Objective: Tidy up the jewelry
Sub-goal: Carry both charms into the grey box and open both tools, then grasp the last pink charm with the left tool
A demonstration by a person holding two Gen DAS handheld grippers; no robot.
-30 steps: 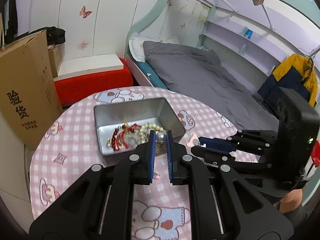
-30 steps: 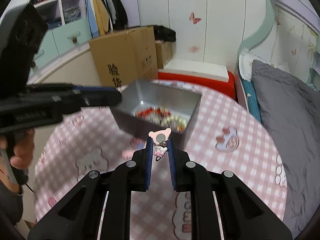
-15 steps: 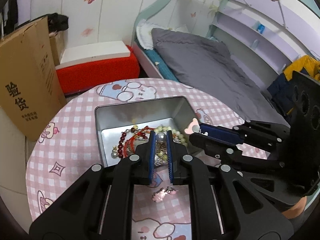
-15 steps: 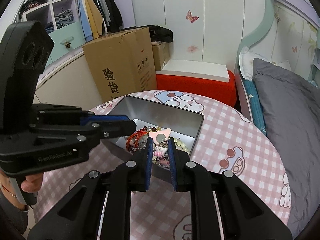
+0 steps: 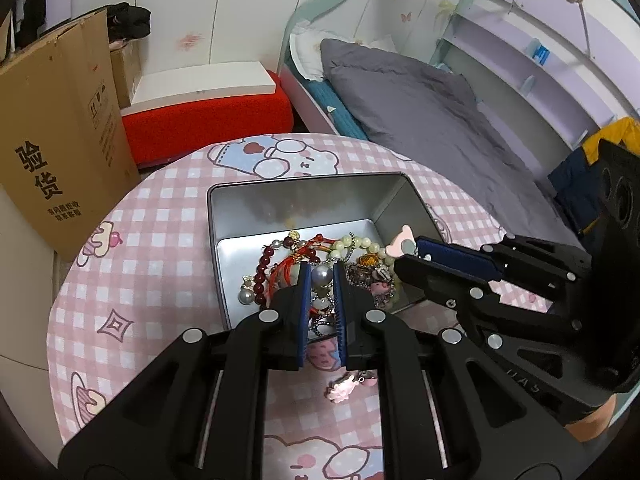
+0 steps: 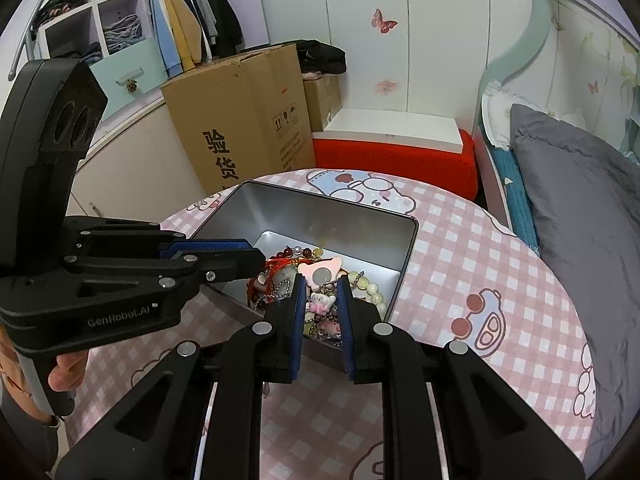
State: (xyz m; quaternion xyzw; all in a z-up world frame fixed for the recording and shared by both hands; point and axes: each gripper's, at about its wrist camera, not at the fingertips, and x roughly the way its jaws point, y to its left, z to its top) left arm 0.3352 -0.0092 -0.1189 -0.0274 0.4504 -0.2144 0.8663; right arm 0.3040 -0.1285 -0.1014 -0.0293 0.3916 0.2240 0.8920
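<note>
Two claws work over one round worktop (image 5: 168, 208) covered in pink checked cloth. Nearest in the left wrist view, one small pink charm (image 5: 347, 387) lies loose on the cloth just short of the tin; the right wrist view does not show it, since the claw bodies hide that patch.

The left claw (image 5: 321, 276) is closed on a pearl pendant (image 5: 321, 275), one grey pearl pinched between its blue pads above the near edge of the tin. The right claw (image 6: 319, 285) is clamped on a pink bear charm (image 6: 320, 270), whose flat bear head with a grey disc stands above the pads while a small white bear figure hangs between them. In the left wrist view only the bear head shows at the right claw's tip (image 5: 403, 245); the hanging figure is seen from the right wrist alone.

One open metal tin (image 5: 304, 196) sits at mid-worktop, and both held pieces are over it. Its near half holds a tangled pile of jewelry (image 5: 304, 256): dark red beads, pale green beads, red cord and silver chain.

Beyond the worktop stand a cardboard box (image 6: 240, 120) to the left, one red bench (image 5: 200, 120) and one bed with grey bedding (image 5: 420, 104) to the right. Only the right wrist view shows the hanging clothes (image 6: 192, 12) at far left.
</note>
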